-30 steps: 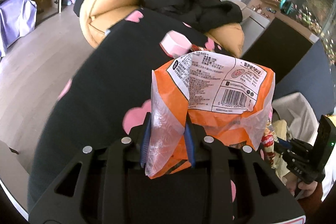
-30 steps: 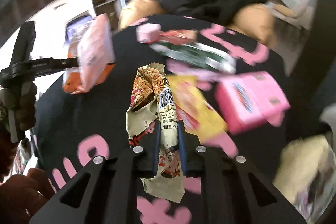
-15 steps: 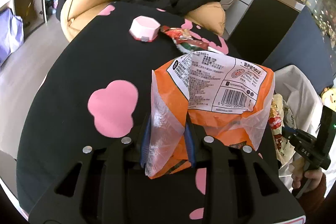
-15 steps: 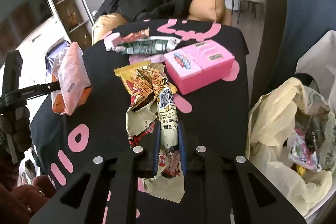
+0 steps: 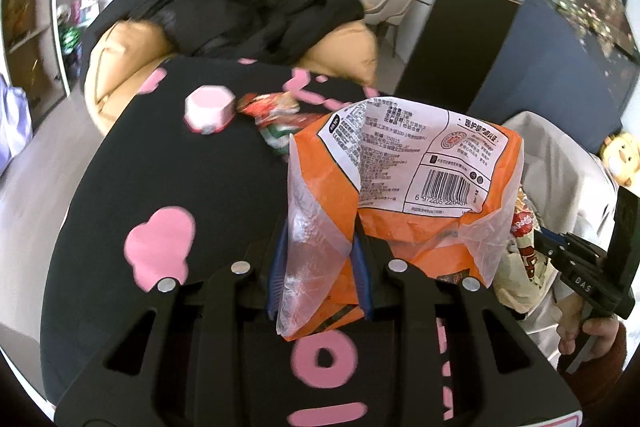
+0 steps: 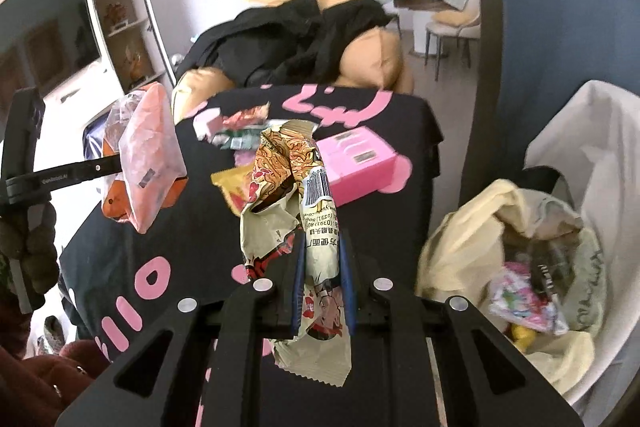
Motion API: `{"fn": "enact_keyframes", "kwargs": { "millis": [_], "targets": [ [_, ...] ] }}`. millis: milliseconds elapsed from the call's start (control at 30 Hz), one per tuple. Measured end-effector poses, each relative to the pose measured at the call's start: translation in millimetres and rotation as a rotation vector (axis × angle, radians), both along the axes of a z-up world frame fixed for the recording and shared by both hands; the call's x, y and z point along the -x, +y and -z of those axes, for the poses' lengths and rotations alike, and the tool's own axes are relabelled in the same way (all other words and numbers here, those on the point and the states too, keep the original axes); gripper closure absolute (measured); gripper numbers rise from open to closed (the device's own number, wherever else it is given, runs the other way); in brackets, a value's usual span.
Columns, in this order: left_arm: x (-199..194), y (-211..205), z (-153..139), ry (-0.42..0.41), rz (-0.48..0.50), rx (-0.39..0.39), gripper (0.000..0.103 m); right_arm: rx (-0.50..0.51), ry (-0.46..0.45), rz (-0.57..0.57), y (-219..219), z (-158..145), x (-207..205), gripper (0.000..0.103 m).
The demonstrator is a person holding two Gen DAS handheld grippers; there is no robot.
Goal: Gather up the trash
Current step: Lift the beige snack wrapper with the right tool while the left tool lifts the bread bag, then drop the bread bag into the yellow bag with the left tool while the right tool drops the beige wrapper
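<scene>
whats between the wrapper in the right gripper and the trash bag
Nothing. In the right wrist view, only the black tablecloth's edge and a gap separate the noodle wrapper, clamped in the right gripper, from the open trash bag.

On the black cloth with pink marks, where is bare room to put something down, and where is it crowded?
Free: the near left stretch of the black cloth, between the pink cloud patch and the pink cup. Crowded: the far middle, where wrappers, the yellow packet and the pink box lie close together.
</scene>
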State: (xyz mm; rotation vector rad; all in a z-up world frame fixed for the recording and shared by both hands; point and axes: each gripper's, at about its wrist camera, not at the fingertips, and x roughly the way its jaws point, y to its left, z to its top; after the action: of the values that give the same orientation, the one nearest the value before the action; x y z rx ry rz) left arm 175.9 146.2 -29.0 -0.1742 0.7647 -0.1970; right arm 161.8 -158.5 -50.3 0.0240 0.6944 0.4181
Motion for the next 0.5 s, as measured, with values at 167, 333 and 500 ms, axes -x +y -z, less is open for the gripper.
{"fn": "enact_keyframes", "kwargs": {
  "millis": [167, 333, 500],
  "targets": [
    [-6, -42, -18, -0.029, 0.061, -0.033, 0.076, -0.005, -0.039, 0.038, -28, -7, 8, 0.087],
    [-17, -92, -30, -0.045, 0.133, -0.064, 0.076, -0.012, -0.104, 0.1, -69, -19, 15, 0.087],
    [-43, -155, -27, -0.024, 0.218, -0.06, 0.076, 0.002, -0.158, 0.181, -112, -29, 20, 0.087]
  ]
}}
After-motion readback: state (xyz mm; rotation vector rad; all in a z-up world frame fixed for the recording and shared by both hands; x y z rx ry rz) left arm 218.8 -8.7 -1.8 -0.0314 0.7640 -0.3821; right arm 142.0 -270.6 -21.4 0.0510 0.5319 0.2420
